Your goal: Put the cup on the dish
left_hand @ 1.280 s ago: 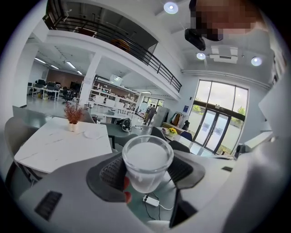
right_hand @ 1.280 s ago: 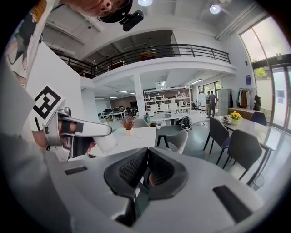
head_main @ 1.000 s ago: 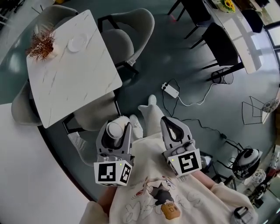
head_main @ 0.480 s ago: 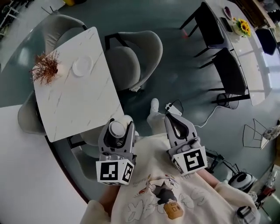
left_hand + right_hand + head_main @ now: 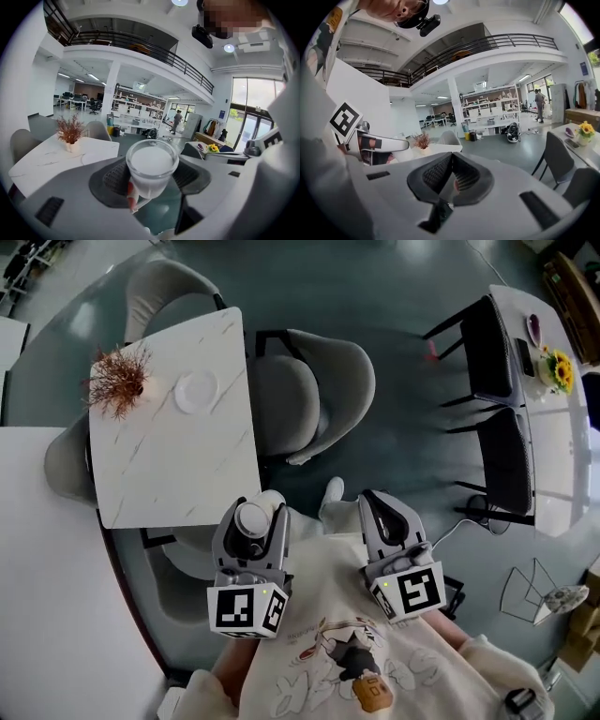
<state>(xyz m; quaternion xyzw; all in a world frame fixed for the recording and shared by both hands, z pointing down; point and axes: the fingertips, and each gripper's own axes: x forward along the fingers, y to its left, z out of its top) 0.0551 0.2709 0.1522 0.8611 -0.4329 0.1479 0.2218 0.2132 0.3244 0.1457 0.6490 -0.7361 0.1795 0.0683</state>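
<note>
A small clear cup (image 5: 251,518) with a white inside sits between the jaws of my left gripper (image 5: 250,521), which is shut on it; the left gripper view shows the cup (image 5: 151,167) upright, held at its sides by the ribbed pads. A white dish (image 5: 196,392) lies on the white marble table (image 5: 178,456), ahead and to the left, well away from the cup. In the left gripper view the dish (image 5: 97,159) shows faintly on the tabletop. My right gripper (image 5: 387,517) is held beside the left one, shut, with nothing in it (image 5: 451,180).
A dried reddish plant in a small vase (image 5: 120,382) stands on the table next to the dish. Grey upholstered chairs (image 5: 314,399) surround the table. Black chairs (image 5: 487,352) and a second white table with a sunflower (image 5: 559,371) are at the right.
The view has shifted: the table and dish now appear lower and further right in the head view, closer to the grippers. The cup stays held in the left gripper; the right stays shut.
</note>
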